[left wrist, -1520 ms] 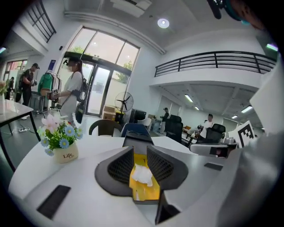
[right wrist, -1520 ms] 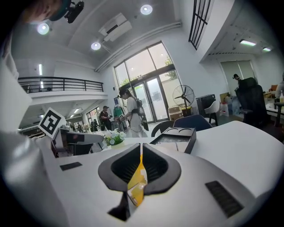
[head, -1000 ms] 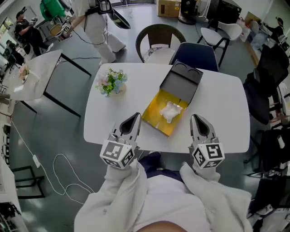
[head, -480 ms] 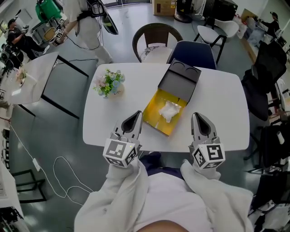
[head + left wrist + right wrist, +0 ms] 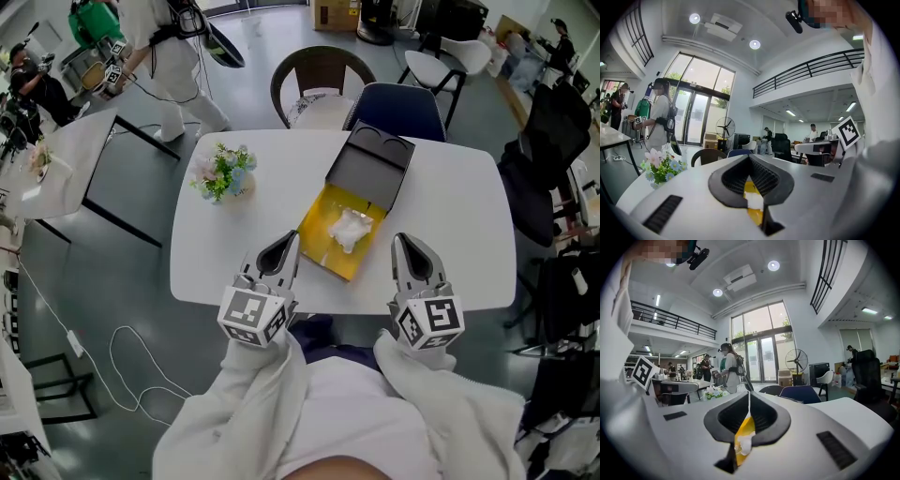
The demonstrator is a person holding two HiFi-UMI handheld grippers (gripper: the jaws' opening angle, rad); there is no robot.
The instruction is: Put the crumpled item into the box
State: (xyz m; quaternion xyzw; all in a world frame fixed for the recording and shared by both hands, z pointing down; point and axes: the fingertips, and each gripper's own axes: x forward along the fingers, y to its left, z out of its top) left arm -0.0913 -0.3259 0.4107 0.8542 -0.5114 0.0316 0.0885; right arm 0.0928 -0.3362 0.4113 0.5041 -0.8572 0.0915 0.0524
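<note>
A box (image 5: 323, 246) with a yellow inside and a dark lid folded back lies open in the middle of the white table (image 5: 450, 216). The white crumpled item (image 5: 349, 228) rests inside it. My left gripper (image 5: 290, 237) hovers at the table's near edge, just left of the box, shut and empty. My right gripper (image 5: 404, 242) hovers to the box's right, also shut with nothing in it. In the left gripper view the jaws (image 5: 749, 157) meet, and the yellow box (image 5: 755, 218) shows below them. The right gripper view shows its closed jaws (image 5: 749, 395) with the box (image 5: 743, 428) beyond.
A small pot of flowers (image 5: 225, 173) stands at the table's left. A wicker chair (image 5: 319, 80) and a blue chair (image 5: 401, 111) are tucked in at the far side. Another white table (image 5: 66, 155) stands to the left, with a person (image 5: 173, 47) walking beyond it.
Both grippers stay shut and nearly still; the left one has edged slightly toward the box. The person in the background has walked further left.
</note>
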